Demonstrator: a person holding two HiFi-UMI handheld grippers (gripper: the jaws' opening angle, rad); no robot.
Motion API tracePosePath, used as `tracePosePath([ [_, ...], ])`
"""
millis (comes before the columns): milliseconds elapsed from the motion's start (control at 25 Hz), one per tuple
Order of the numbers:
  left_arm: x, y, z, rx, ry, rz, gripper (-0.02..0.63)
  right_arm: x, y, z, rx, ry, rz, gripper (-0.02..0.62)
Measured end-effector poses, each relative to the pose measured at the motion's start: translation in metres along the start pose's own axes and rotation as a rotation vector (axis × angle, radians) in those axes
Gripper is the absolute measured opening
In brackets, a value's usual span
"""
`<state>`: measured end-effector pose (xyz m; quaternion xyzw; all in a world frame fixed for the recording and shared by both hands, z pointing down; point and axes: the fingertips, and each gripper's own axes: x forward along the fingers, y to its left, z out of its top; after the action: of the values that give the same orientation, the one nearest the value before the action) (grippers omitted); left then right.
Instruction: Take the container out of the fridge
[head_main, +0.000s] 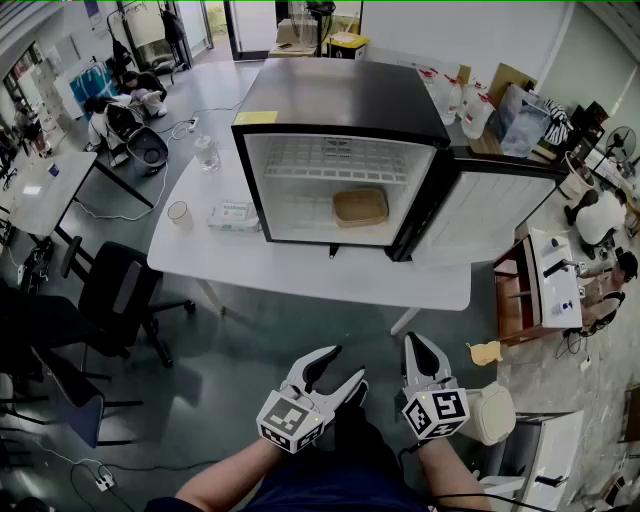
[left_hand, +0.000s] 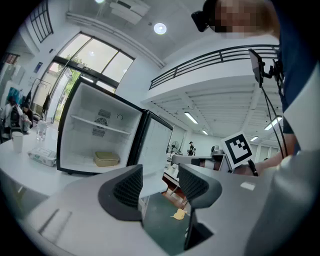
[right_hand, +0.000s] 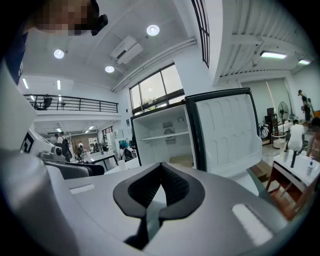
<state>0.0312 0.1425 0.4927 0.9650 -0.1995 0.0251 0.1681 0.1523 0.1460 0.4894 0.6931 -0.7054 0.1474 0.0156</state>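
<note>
Both held low by the body, pointing fwd, well short of the table (head_main: 300, 272). L gripper (head_main: 341, 368) jaws wide, nothing btw them; R gripper (head_main: 418, 345) pinched closed, empty. Container (head_main: 360, 206) sits on the open fridge (head_main: 340, 100) floor.

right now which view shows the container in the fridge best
Head view: the container sits unobstructed in the fridge. Left gripper view shows it small, right gripper view only its top part.

One fridge (head_main: 340, 100), one container (head_main: 360, 206), two tongs (head_main: 347, 364) (head_main: 416, 342), one cup (head_main: 178, 212)
</note>
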Motion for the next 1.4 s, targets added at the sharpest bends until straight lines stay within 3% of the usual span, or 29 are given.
tracePosePath([
  [160,-0.053,0.013,-0.006,-0.008,0.006,0.032,0.226,-0.027,0.049,-0.016,-0.023,0.011,-0.006,0.005],
  [200,-0.064,0.016,-0.008,-0.017,0.01,0.046,0.189,-0.034,0.059,-0.018,-0.03,0.015,-0.005,0.005],
  [280,-0.082,0.02,-0.007,-0.031,0.006,0.078,0.0,-0.047,0.073,-0.021,-0.043,0.019,0.003,0.005],
  [680,-0.095,0.009,0.007,0.023,-0.045,0.2,0.001,-0.076,0.08,-0.009,-0.052,-0.042,0.057,0.006],
  [1120,-0.057,-0.017,0.039,0.133,-0.08,0.293,0.002,-0.09,0.025,0.01,0.005,-0.111,0.103,0.006],
  [1400,-0.042,-0.038,0.021,0.123,-0.057,0.326,0.001,-0.091,-0.002,0.008,0.021,-0.106,0.133,0.006],
])
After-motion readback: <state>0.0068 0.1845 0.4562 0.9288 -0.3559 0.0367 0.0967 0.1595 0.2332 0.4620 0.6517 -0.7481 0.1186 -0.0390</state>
